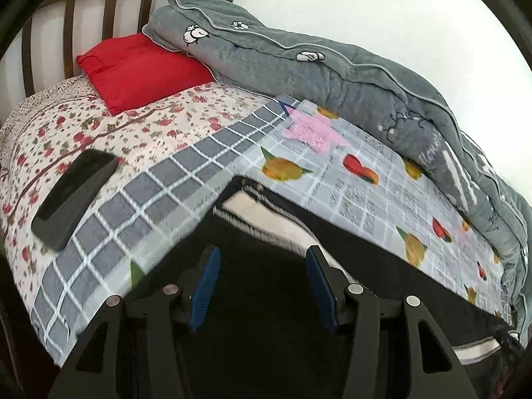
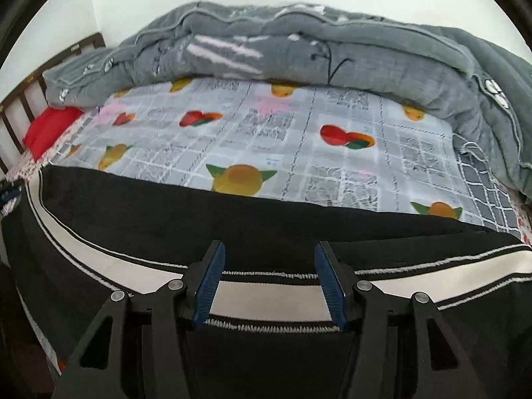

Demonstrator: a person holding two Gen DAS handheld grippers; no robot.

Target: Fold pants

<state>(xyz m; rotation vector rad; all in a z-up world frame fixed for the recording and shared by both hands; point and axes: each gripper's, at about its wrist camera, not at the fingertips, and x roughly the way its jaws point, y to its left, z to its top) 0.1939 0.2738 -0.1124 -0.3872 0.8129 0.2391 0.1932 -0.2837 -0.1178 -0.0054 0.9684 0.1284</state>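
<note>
Black pants (image 1: 266,282) with a white side stripe lie flat on the fruit-print bed sheet (image 1: 349,173) near the bed's front edge. In the left wrist view my left gripper (image 1: 262,266) is open just above one end of the pants, its blue pads (image 1: 206,286) apart with nothing between them. In the right wrist view the pants (image 2: 166,219) stretch across the whole width. My right gripper (image 2: 269,266) is open over the white stripe (image 2: 266,297), holding nothing.
A rolled grey quilt (image 1: 332,66) lies along the wall side of the bed (image 2: 299,50). A red pillow (image 1: 139,69) sits by the wooden headboard (image 1: 109,3). A black tray-like object (image 1: 73,199) rests on the floral sheet (image 1: 116,126).
</note>
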